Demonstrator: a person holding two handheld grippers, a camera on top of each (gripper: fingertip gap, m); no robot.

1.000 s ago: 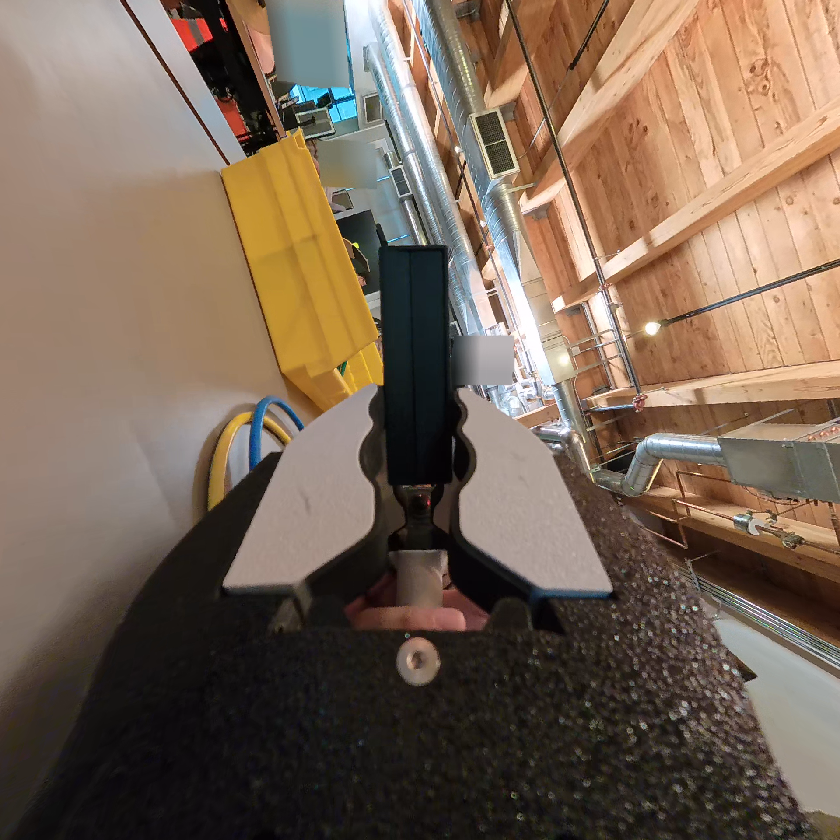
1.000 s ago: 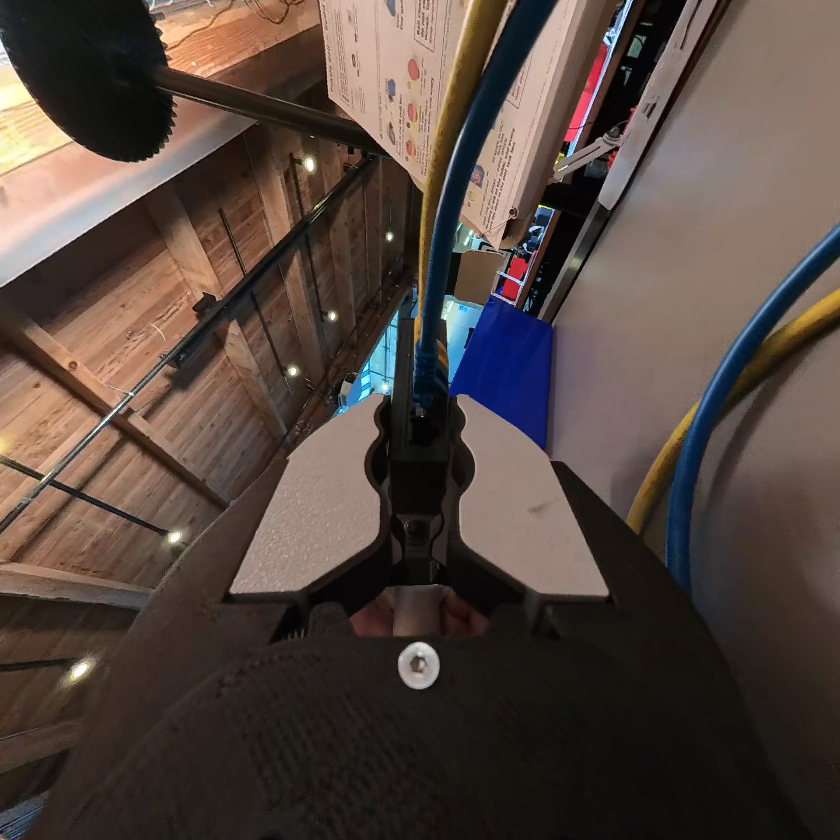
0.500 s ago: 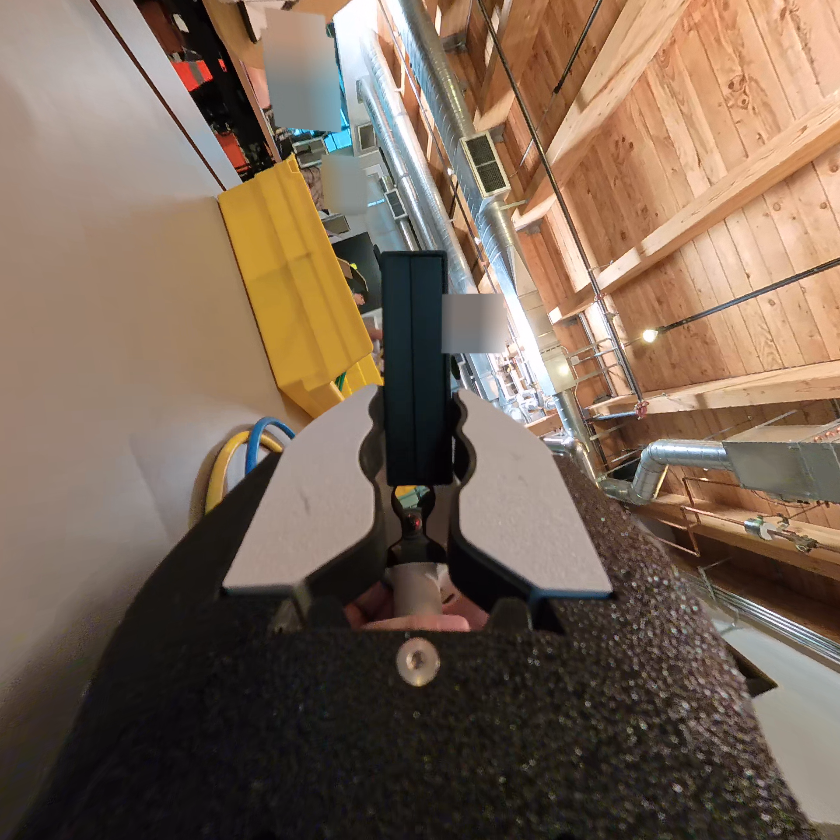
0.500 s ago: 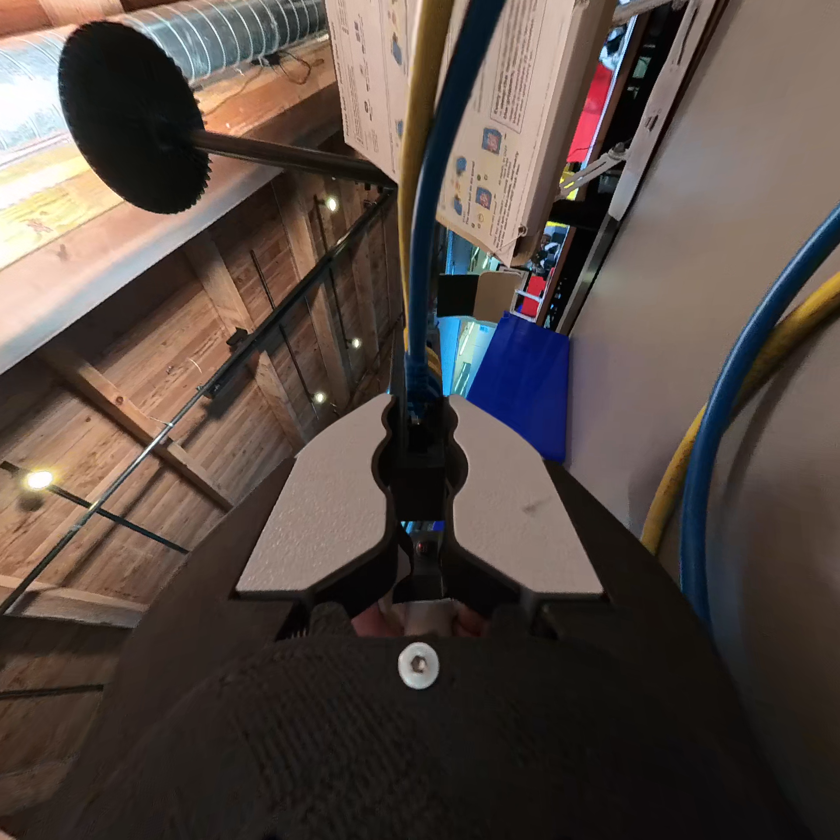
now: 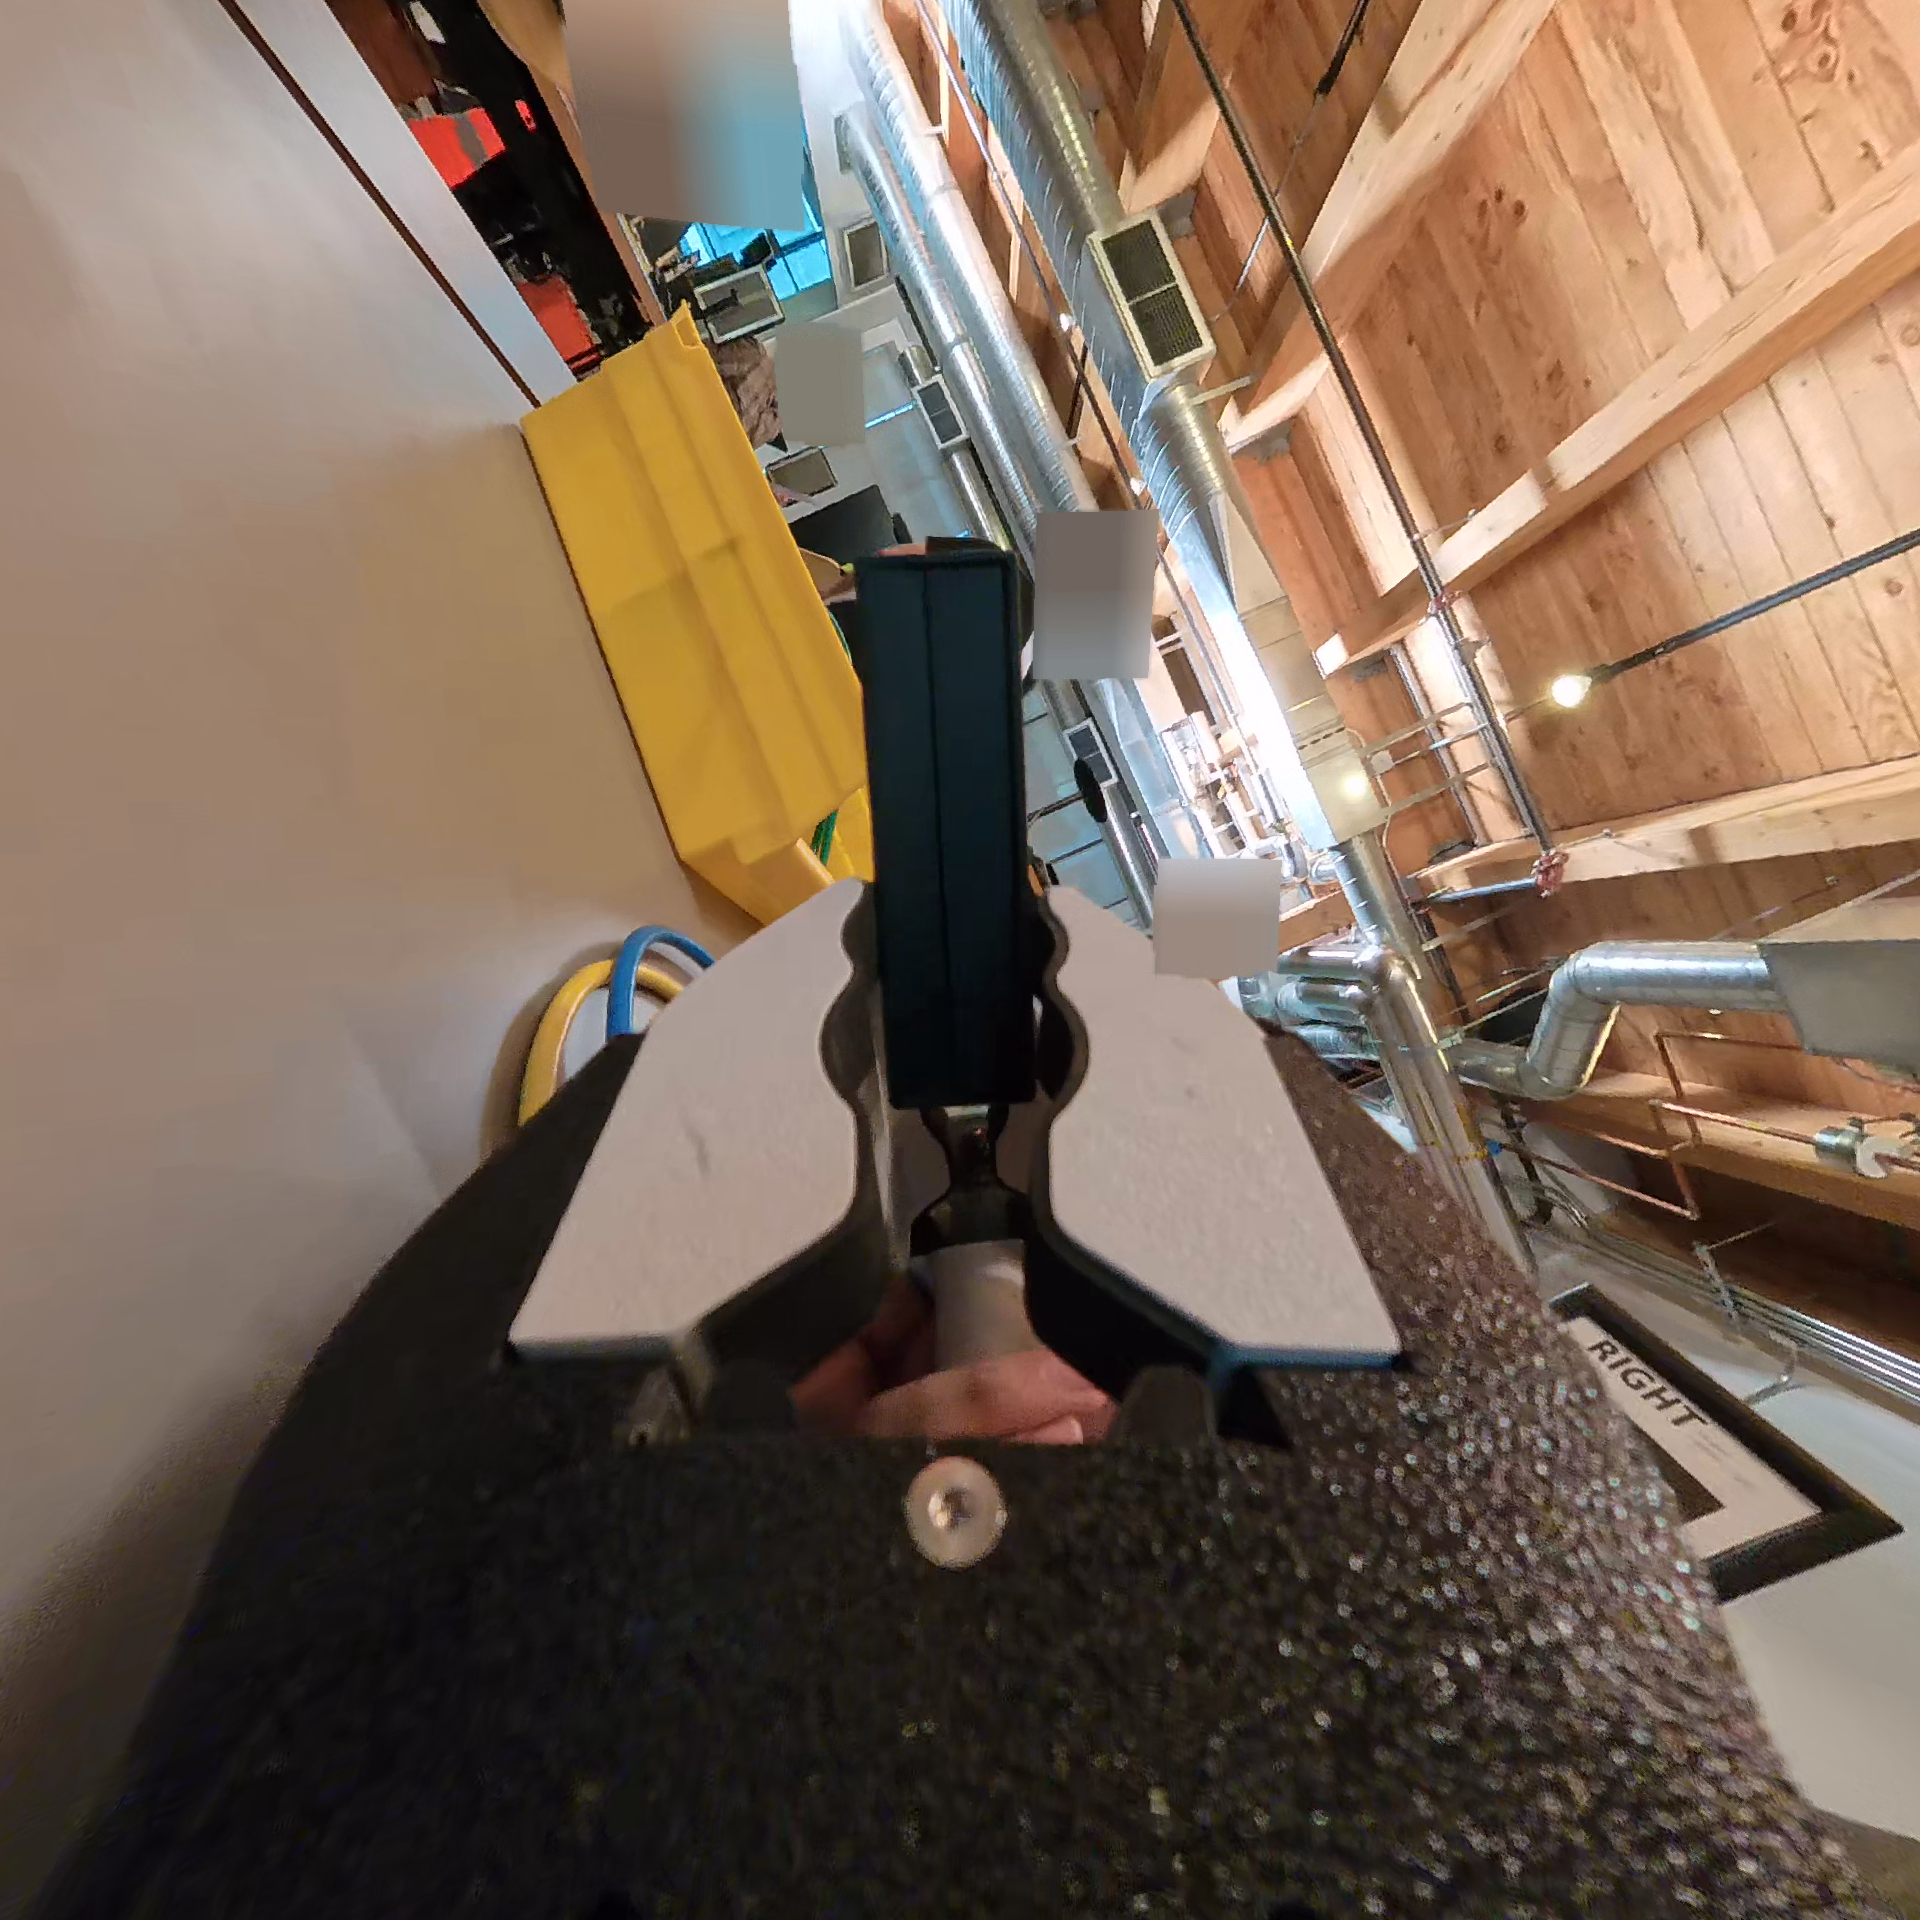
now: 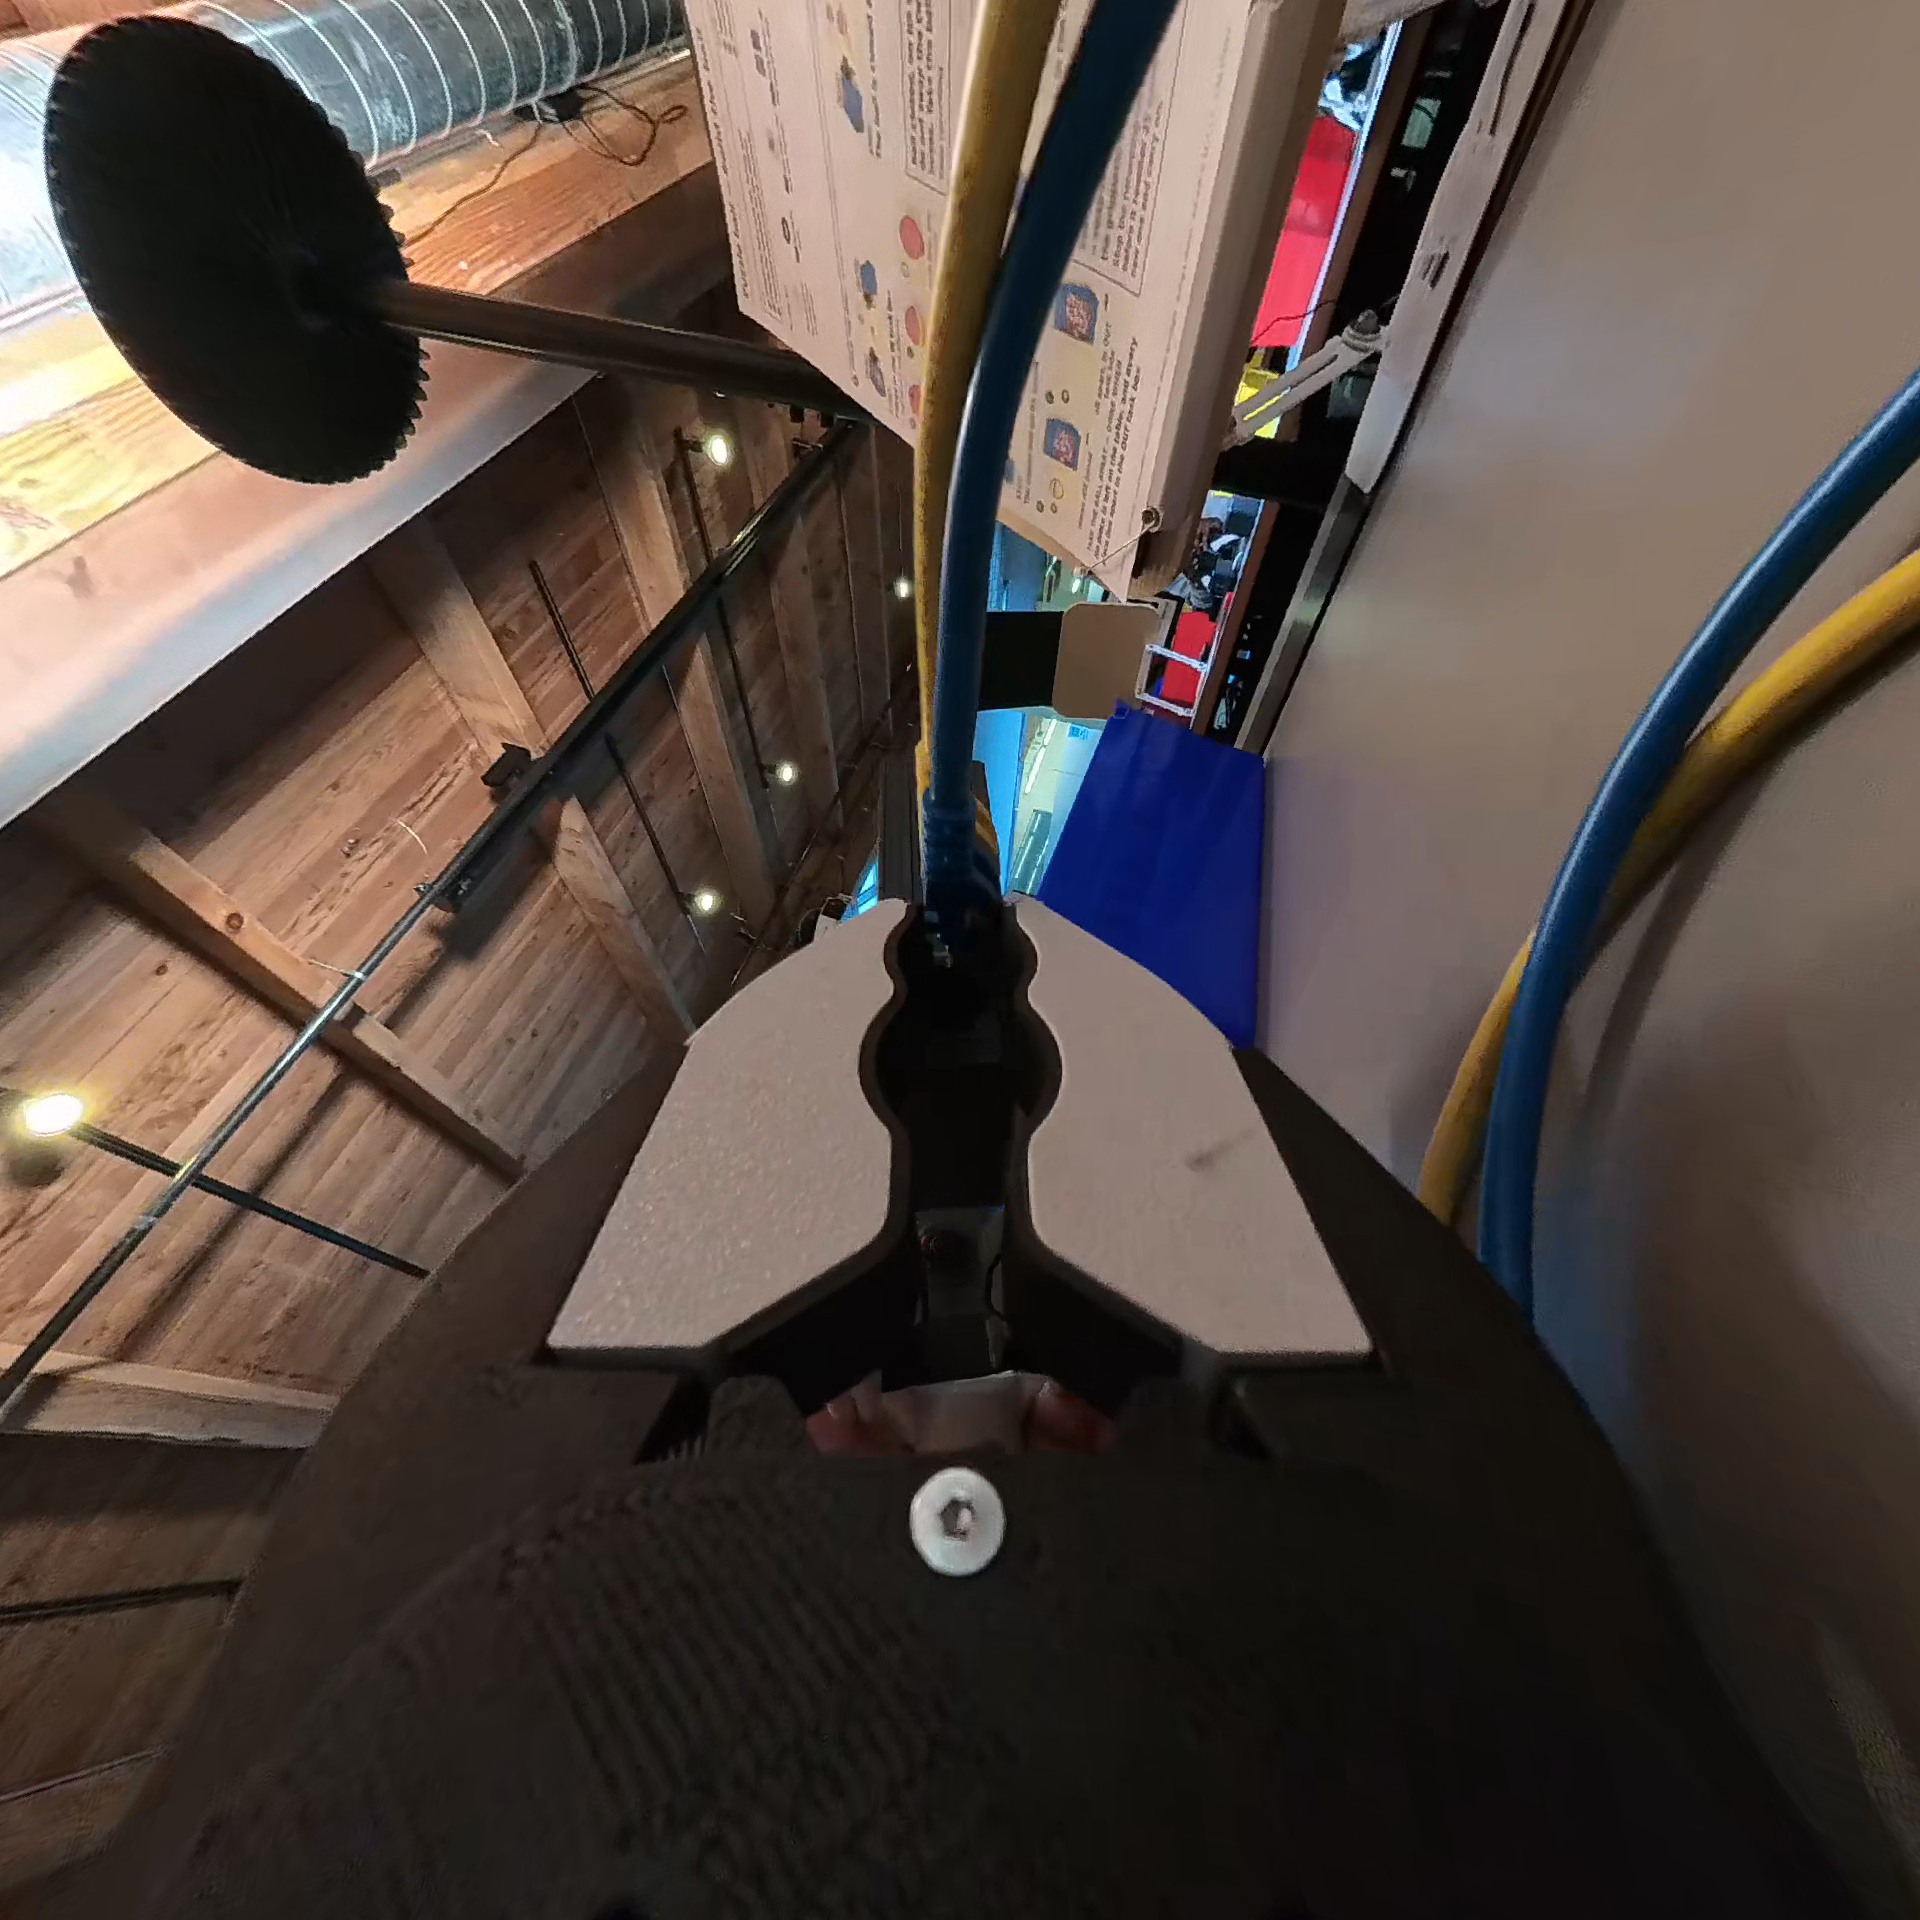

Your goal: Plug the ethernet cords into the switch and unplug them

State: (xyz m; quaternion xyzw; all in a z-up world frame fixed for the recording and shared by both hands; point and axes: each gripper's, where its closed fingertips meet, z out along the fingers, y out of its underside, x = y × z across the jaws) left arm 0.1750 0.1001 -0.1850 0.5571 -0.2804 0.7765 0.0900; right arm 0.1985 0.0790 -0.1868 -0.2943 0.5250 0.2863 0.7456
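Note:
My left gripper (image 5: pixel 948 914) is shut on the black switch (image 5: pixel 940 779), which stands on edge between the pads and sticks out forward. My right gripper (image 6: pixel 961 914) is shut on the plug end of the blue ethernet cord (image 6: pixel 961 727), which runs forward and up out of the jaws. A yellow ethernet cord (image 6: pixel 951 364) runs just beside it. Loops of the blue cord (image 6: pixel 1621 810) and the yellow cord (image 6: pixel 1766 675) lie on the beige table (image 6: pixel 1662 312); they also show in the left wrist view as a blue loop (image 5: pixel 649 940) and a yellow loop (image 5: pixel 551 1029). The switch's ports are hidden.
Both views are rolled sideways. A yellow bin (image 5: pixel 707 623) stands on the table (image 5: pixel 260 623) behind the switch. A blue bin (image 6: pixel 1153 862) sits at the table's far edge. A printed sheet on a board (image 6: pixel 862 208) and a black disc on a rod (image 6: pixel 218 249) are beyond the right gripper.
Both grippers have turned slightly, so the backgrounds have shifted; the black disc has come fully into the right wrist view. Both grips are unchanged.

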